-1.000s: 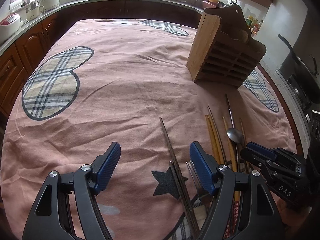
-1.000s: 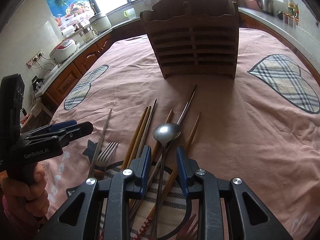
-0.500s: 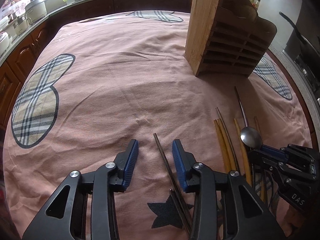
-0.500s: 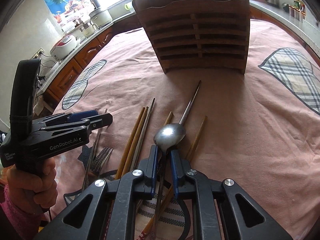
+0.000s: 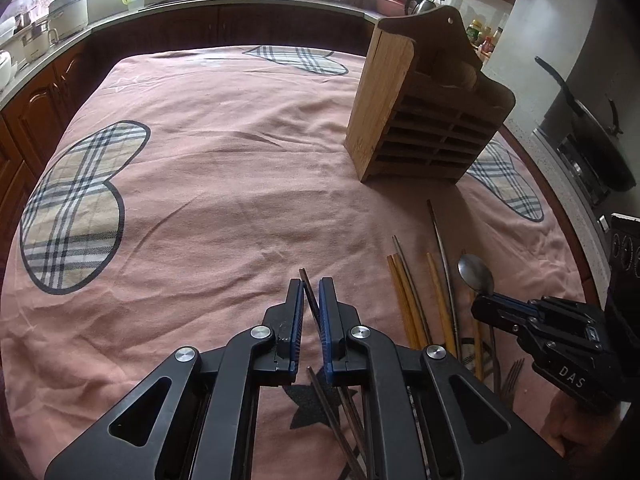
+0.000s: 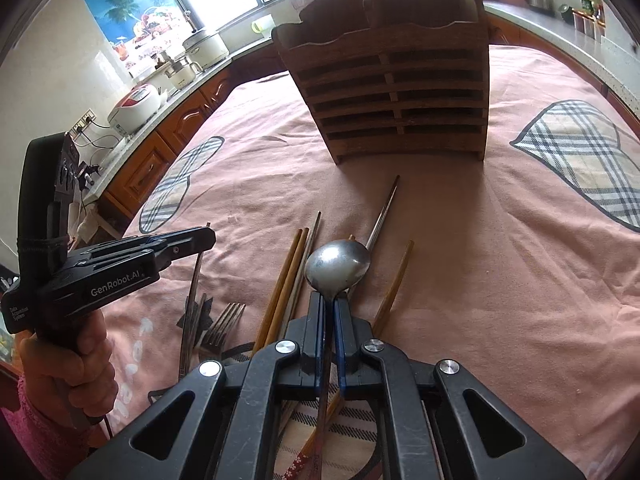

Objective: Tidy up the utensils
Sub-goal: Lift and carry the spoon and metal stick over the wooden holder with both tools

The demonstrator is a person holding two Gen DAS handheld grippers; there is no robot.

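My left gripper [image 5: 309, 292] is shut on a dark chopstick [image 5: 308, 292], whose tip sticks out past the blue pads. My right gripper [image 6: 328, 304] is shut on the handle of a metal spoon [image 6: 336, 266], bowl forward. It also shows in the left wrist view [image 5: 486, 308] holding the spoon [image 5: 475, 274]. Wooden chopsticks [image 6: 286, 276], a metal chopstick [image 6: 384, 212] and a fork [image 6: 222, 322] lie on the pink cloth [image 5: 224, 184]. The slotted wooden utensil holder [image 6: 394, 92] stands upright beyond them; it also shows in the left wrist view [image 5: 420, 120].
Kitchen counters with rice cookers [image 6: 136, 106] and pots [image 5: 68, 10] run round the far and left sides. A stove with a pan [image 5: 592, 140] is at the right. The cloth has plaid heart patches [image 5: 76, 208].
Both grippers closed: the left on the dark chopstick, the right on the spoon handle. Both have lifted slightly from the cloth.
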